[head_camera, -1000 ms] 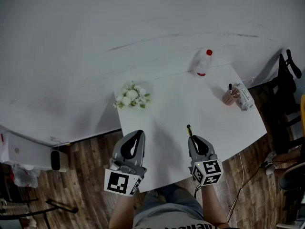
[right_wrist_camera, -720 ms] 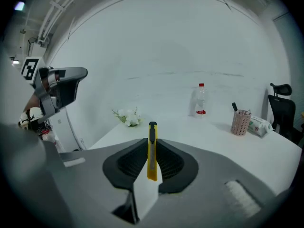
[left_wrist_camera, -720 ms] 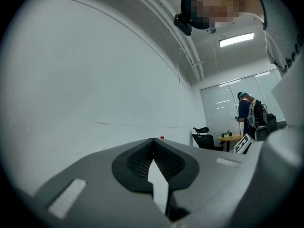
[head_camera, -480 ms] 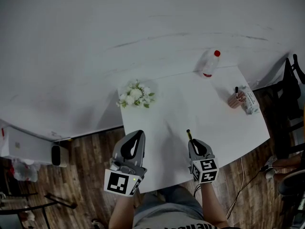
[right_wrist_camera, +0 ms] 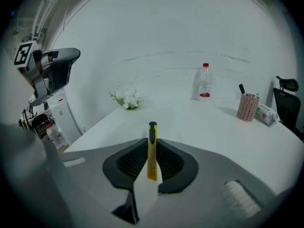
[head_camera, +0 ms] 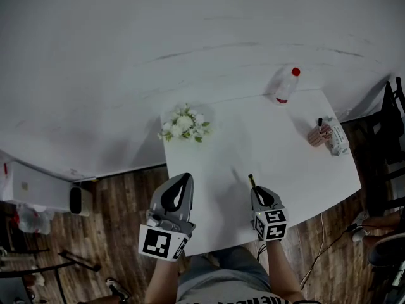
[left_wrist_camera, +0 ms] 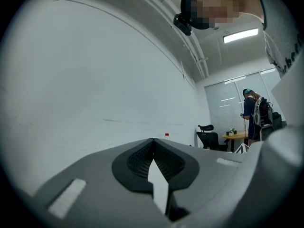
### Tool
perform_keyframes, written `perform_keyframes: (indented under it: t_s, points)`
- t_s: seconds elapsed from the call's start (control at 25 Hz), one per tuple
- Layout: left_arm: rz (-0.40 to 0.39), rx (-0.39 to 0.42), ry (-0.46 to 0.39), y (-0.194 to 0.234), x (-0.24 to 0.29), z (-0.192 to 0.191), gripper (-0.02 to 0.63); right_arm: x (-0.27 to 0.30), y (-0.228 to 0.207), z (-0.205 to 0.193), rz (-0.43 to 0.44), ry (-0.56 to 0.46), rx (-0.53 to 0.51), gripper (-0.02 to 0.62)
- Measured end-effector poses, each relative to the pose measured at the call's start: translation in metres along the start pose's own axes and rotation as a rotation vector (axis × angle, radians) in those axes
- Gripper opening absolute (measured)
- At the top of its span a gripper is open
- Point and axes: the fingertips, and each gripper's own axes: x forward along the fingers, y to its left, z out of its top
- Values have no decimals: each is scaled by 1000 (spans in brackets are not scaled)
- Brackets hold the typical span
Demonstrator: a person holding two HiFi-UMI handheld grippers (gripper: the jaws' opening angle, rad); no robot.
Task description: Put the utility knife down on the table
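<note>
Shows right gripper [head_camera: 256, 194] clamped on the yellow utility knife [right_wrist_camera: 152, 151] at mid-body, tip protruding forward, over the near part of the white table [head_camera: 285, 144]. Shows left gripper [left_wrist_camera: 153, 144] closed on nothing. Probably light, rigid, smooth plastic; best pinched across the flat sides, clear of the blade end.

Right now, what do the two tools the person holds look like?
The left tool and right tool are grey, with curved, pointed jaws lined by black ribbed pads. Each carries a cube of black-and-white square markers at the back.
</note>
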Motion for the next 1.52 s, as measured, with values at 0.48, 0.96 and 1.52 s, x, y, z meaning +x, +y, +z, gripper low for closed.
perform_keyframes:
  t_s: [0.48, 0.96, 1.52]
  points:
    - [31, 5, 15, 4, -4, -2, 9, 17, -5, -22, 5, 91, -14, 55]
    - [54, 15, 31, 5, -12, -3, 9, 26, -6, -40, 8, 159, -29, 55]
    - [62, 20, 28, 6, -16, -3, 9, 32, -4, -47, 3, 205, -66, 58]
